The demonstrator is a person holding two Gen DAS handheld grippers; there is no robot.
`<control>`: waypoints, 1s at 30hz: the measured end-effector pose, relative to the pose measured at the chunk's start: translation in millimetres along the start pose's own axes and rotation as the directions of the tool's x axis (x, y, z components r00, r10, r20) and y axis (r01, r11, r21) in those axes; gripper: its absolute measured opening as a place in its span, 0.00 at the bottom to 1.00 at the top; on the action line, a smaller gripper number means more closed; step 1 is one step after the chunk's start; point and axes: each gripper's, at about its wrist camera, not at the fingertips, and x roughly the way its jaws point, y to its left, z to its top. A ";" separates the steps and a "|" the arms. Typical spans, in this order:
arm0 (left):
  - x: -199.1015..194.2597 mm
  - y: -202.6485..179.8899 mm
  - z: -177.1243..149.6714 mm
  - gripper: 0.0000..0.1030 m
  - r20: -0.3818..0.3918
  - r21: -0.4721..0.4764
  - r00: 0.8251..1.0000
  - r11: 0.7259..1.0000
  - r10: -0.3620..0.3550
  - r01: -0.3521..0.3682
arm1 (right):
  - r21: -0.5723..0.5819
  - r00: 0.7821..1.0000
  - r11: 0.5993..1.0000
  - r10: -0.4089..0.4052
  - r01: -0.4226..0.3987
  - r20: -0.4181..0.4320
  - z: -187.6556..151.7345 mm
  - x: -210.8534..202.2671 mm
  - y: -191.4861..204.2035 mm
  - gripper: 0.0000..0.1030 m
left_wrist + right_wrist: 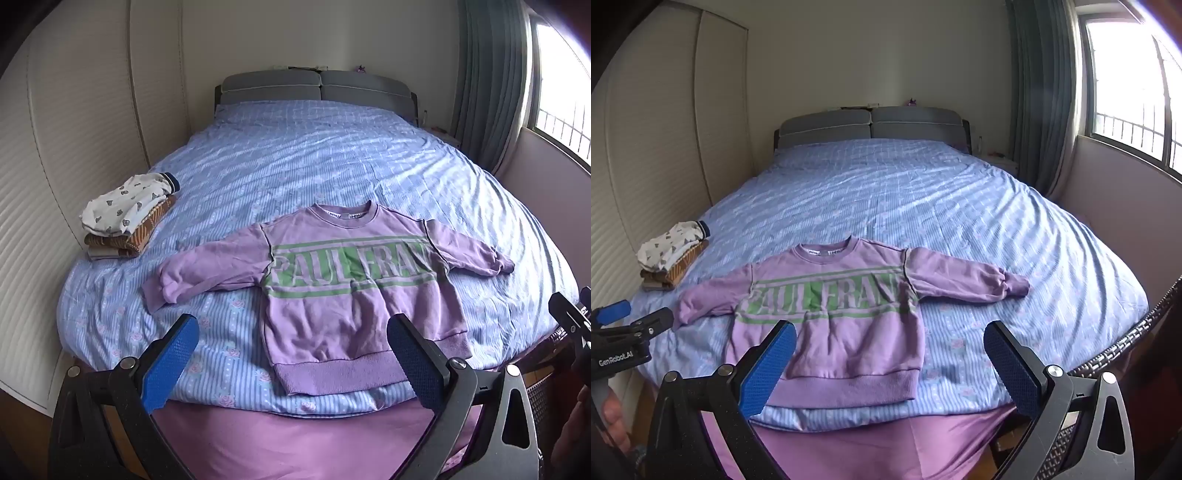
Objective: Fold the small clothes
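A small purple sweatshirt [343,280] with green "PAUL FRANK" lettering lies flat, face up, near the foot of the bed, both sleeves spread out; it also shows in the right wrist view [842,317]. My left gripper [291,354] is open and empty, hovering over the bed's foot edge in front of the sweatshirt's hem. My right gripper [890,362] is open and empty, also just short of the hem. The left gripper shows at the left edge of the right wrist view [635,317]. The right gripper's edge shows at the far right of the left wrist view [569,314].
A stack of folded clothes [129,214] sits on the bed's left side, also in the right wrist view [672,254]. The blue quilt [314,166] covers the bed, purple sheet [295,443] below. A wardrobe stands left, a window right, a wicker chair [1126,339] at right.
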 end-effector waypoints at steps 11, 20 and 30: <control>-8.0 1.9 -5.4 1.00 0.027 -0.027 1.000 1.000 0.014 -0.014 | 0.009 1.000 1.000 -0.006 0.006 0.023 -11.6 -4.4 -5.2 1.00; -15.5 11.2 0.3 1.00 0.032 -0.036 0.999 0.999 0.013 -0.011 | 0.014 1.000 1.000 -0.012 0.012 0.012 1.5 -9.3 -5.3 1.00; -19.9 14.1 -0.5 1.00 0.034 -0.037 0.999 0.999 0.010 -0.008 | 0.011 1.000 1.000 -0.006 0.006 0.014 5.6 -14.2 -5.7 1.00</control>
